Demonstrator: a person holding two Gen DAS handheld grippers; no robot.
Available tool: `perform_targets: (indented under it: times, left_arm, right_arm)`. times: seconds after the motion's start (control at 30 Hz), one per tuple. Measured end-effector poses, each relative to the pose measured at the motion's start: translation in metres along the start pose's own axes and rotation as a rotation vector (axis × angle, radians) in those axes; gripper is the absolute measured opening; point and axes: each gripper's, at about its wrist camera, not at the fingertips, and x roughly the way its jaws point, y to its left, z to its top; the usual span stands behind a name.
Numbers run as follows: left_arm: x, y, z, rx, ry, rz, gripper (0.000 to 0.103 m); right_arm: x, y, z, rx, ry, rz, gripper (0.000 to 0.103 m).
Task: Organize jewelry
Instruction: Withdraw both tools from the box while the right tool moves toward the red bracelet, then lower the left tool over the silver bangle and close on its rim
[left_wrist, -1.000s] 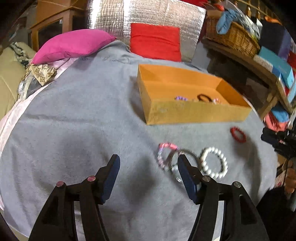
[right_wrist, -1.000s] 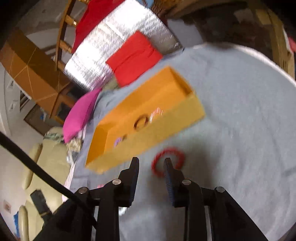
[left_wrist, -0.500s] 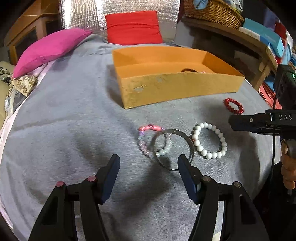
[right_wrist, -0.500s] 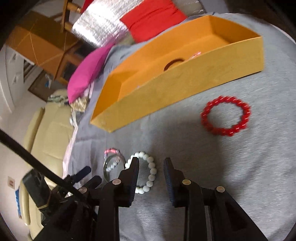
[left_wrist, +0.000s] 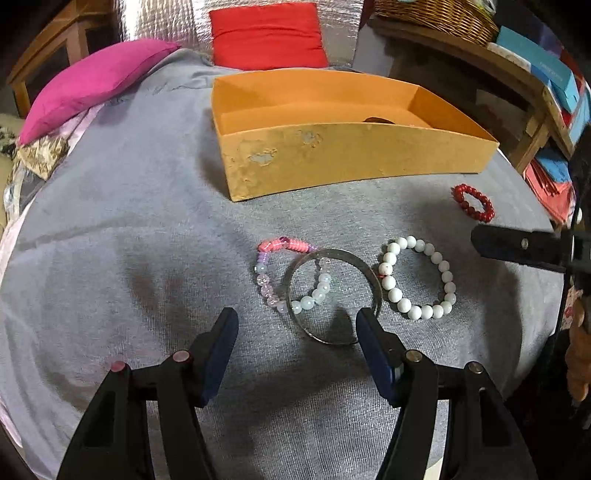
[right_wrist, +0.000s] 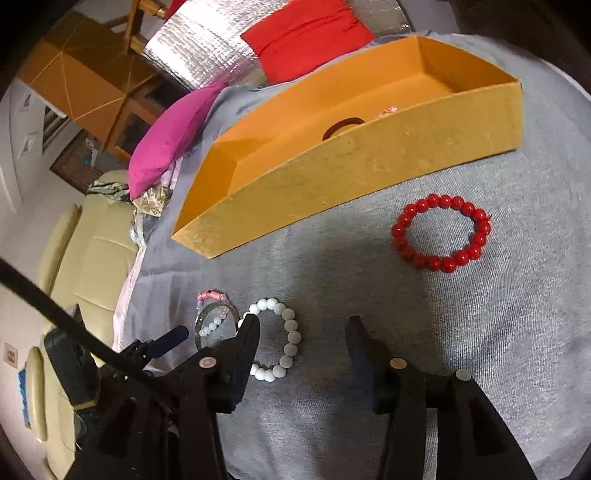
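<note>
Both grippers hovered empty over the grey cloth (left_wrist: 110, 240). Left gripper (left_wrist: 297, 328) stood wide open, a metal bangle (left_wrist: 371, 280) and a pastel bead bracelet (left_wrist: 264, 280) just beyond its tips at 12 o'clock. Right gripper (right_wrist: 301, 332), its jaws having just been opening, held nothing, one fingertip (right_wrist: 249, 325) overlapping the white bead bracelet (right_wrist: 291, 336). A red bead bracelet (right_wrist: 441, 232) lay at its 1 o'clock. The orange box (left_wrist: 351, 155) held a dark ring (right_wrist: 343, 127) and something pink.
</note>
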Motion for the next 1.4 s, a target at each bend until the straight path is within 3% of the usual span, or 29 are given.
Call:
perform_targets:
  times: [0.07,0.2,0.4,0.53,0.7,1.03,1.4]
  left_arm:
    - [-0.002,0.004,0.000,-0.017,-0.001,-0.011,0.067]
    - [-0.004,0.008,-0.002,-0.020,0.001,-0.009,0.067]
    - [-0.006,0.011,-0.006,-0.013,0.003,-0.011,0.067]
    - [-0.008,0.012,-0.007,-0.015,0.002,-0.011,0.067]
    - [-0.009,0.009,-0.008,-0.015,-0.007,-0.026,0.067]
    - [-0.003,0.000,-0.002,-0.096,0.008,-0.141,0.072]
    - [0.015,-0.021,0.004,-0.104,-0.001,-0.028,0.074]
  right_arm:
    - [0.001,0.006,-0.002,-0.043,-0.002,-0.014,0.052]
    - [0.011,0.025,-0.008,-0.154,-0.007,-0.094,0.036]
    - [0.029,0.035,-0.015,-0.222,0.005,-0.183,0.028]
    - [0.036,0.041,-0.018,-0.287,-0.009,-0.260,0.013]
    - [0.029,0.034,-0.013,-0.258,-0.032,-0.259,0.012]
    - [0.006,0.002,-0.008,-0.176,-0.048,-0.254,0.011]
    - [0.010,-0.008,-0.009,-0.142,0.000,-0.202,0.014]
